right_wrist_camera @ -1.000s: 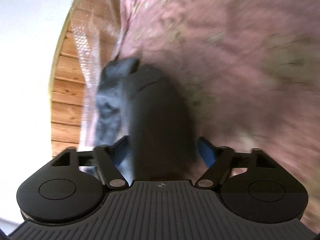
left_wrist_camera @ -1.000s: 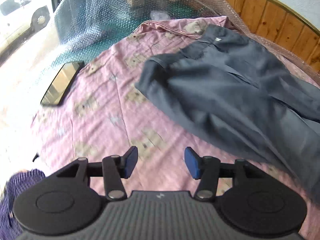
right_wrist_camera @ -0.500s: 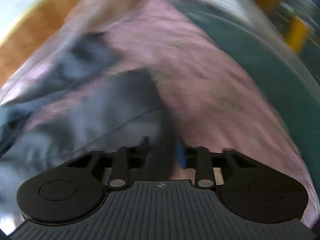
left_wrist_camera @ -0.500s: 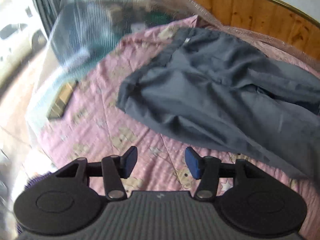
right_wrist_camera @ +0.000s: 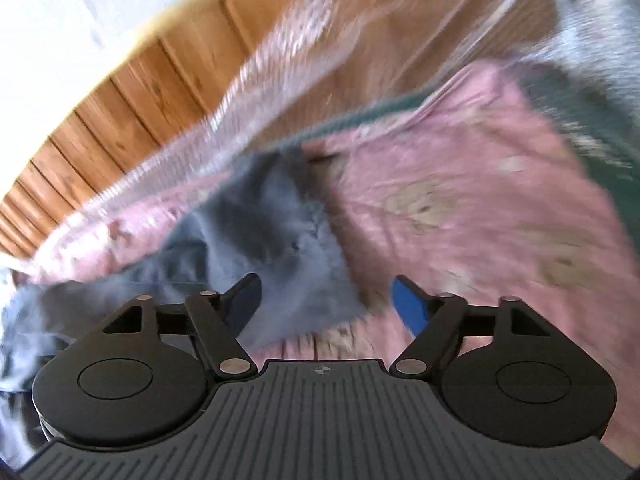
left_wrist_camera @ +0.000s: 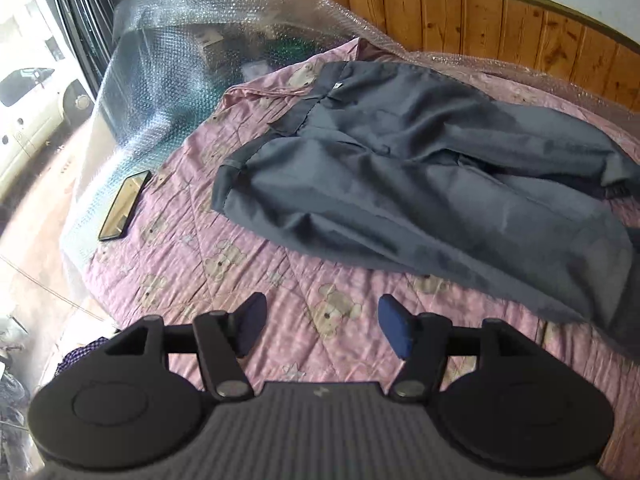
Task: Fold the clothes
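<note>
Both claws wide open, holding nothing; left claw [left_wrist_camera: 322,326] hovers short of the gray shirt [left_wrist_camera: 420,184], right claw [right_wrist_camera: 326,304] over its hem, likely lining up a fold.

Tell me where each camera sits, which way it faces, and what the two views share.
Left wrist: on the left gripper, open above the pink quilt, facing the grey garment, wooden headboard and a phone.
Right wrist: on the right gripper, open; blurred view over a garment end toward the headboard.
Shared: garment, quilt, headboard, bubble wrap.
</note>
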The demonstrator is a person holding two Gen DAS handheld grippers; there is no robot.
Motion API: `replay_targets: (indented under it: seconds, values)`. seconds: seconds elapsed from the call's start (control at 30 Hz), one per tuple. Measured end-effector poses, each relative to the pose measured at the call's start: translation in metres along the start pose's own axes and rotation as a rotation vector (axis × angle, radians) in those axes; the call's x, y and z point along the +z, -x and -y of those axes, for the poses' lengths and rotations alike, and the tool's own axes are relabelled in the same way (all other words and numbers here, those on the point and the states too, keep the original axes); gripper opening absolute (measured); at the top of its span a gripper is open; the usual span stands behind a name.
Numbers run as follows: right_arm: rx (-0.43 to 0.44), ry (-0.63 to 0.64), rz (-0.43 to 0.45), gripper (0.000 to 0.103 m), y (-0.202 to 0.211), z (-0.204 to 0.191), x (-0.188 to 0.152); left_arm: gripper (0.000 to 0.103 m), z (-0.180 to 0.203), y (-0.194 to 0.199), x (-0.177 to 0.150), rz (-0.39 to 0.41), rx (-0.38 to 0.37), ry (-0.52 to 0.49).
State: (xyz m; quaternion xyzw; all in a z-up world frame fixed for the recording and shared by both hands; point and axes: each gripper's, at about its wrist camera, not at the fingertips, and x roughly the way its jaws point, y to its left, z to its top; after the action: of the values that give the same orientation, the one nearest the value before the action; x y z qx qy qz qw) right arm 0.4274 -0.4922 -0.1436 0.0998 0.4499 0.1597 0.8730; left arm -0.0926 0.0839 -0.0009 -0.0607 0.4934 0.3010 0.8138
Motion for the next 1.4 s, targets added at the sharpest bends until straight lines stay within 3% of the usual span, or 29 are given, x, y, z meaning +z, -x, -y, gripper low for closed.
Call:
replay_targets:
  seconds: [0.03,0.07,0.1,0.13,0.2,0.3,0.33,0.4,0.47,0.5,0.57,0.6,0.63,0.7,0.83,0.93,1.0,1.07,1.13,1.23,1.27,1.3,1.33,1.37,1.4]
  values:
    - [0.006,0.009,-0.041,0.054,-0.016,-0.004,0.001,0.063,-0.003,0.0,-0.005,-0.008,0.008,0.009]
    - [0.038,0.015,-0.072,0.01,-0.023,-0.008,0.002,0.063,-0.006,-0.001,-0.009,-0.016,0.017,0.018]
    - [0.076,0.019,-0.102,0.001,-0.028,-0.012,0.002,0.063,-0.009,-0.001,-0.014,-0.024,0.025,0.027]
    - [0.121,0.018,-0.082,0.001,-0.021,-0.016,0.005,0.063,-0.017,-0.003,-0.018,-0.04,0.027,0.049]
    - [0.139,0.007,0.053,0.0,0.023,-0.023,0.016,0.062,-0.03,-0.004,-0.022,-0.064,0.036,0.095]
    - [0.105,-0.102,0.265,0.0,0.103,-0.005,0.035,0.062,-0.047,-0.008,-0.021,-0.079,0.035,0.161]
    - [0.051,-0.121,0.296,0.0,0.115,0.004,0.038,0.062,-0.048,-0.012,-0.018,-0.084,0.017,0.179]
    - [-0.111,-0.131,0.244,0.0,0.098,0.024,0.039,0.062,-0.049,-0.021,-0.013,-0.092,-0.018,0.213]
    - [-0.148,-0.211,0.114,0.001,0.059,0.049,0.033,0.062,-0.04,-0.031,-0.008,-0.103,-0.035,0.199]
    - [-0.163,-0.243,0.079,0.006,0.055,0.055,0.027,0.062,-0.035,-0.035,-0.005,-0.106,-0.042,0.189]
    - [-0.197,-0.3,0.028,0.025,0.054,0.063,0.013,0.062,-0.031,-0.035,-0.001,-0.08,-0.045,0.157]
    - [-0.191,-0.328,0.099,0.029,0.075,0.054,0.008,0.062,-0.029,-0.034,0.001,-0.064,-0.044,0.143]
    - [-0.179,-0.339,0.174,0.048,0.098,0.04,0.002,0.064,-0.031,-0.035,0.004,-0.05,-0.051,0.134]
    - [-0.142,-0.33,0.237,0.066,0.139,0.023,-0.022,0.068,-0.04,-0.048,0.014,-0.035,-0.044,0.133]
    - [-0.022,-0.29,0.185,0.065,0.186,-0.018,-0.094,0.071,-0.076,-0.098,0.042,-0.023,-0.014,0.208]
    - [-0.055,-0.31,0.156,0.067,0.204,-0.046,-0.156,0.072,-0.107,-0.147,0.059,-0.028,0.004,0.283]
    - [-0.101,-0.397,0.127,0.067,0.213,-0.051,-0.196,0.073,-0.125,-0.179,0.069,-0.03,0.006,0.311]
    - [-0.106,-0.454,0.141,0.069,0.208,-0.048,-0.202,0.073,-0.131,-0.209,0.081,-0.035,-0.008,0.324]
    - [-0.104,-0.506,0.161,0.071,0.202,-0.044,-0.203,0.073,-0.135,-0.235,0.092,-0.051,-0.069,0.337]
    - [-0.101,-0.584,0.192,0.066,0.193,-0.039,-0.205,0.072,-0.13,-0.256,0.105,-0.031,-0.189,0.339]
    - [-0.1,-0.61,0.202,0.06,0.19,-0.037,-0.206,0.066,-0.126,-0.258,0.108,-0.014,-0.199,0.32]
    - [-0.099,-0.636,0.212,0.044,0.186,-0.035,-0.207,0.061,-0.122,-0.259,0.111,0.004,-0.209,0.301]
    - [-0.098,-0.662,0.222,0.013,0.183,-0.033,-0.208,0.038,-0.118,-0.261,0.114,0.021,-0.219,0.283]
    - [-0.097,-0.688,0.232,0.0,0.18,-0.031,-0.208,0.017,-0.117,-0.26,0.116,0.027,-0.216,0.258]
    - [-0.096,-0.714,0.242,0.0,0.177,-0.03,-0.209,0.012,-0.121,-0.258,0.118,0.022,-0.241,0.256]
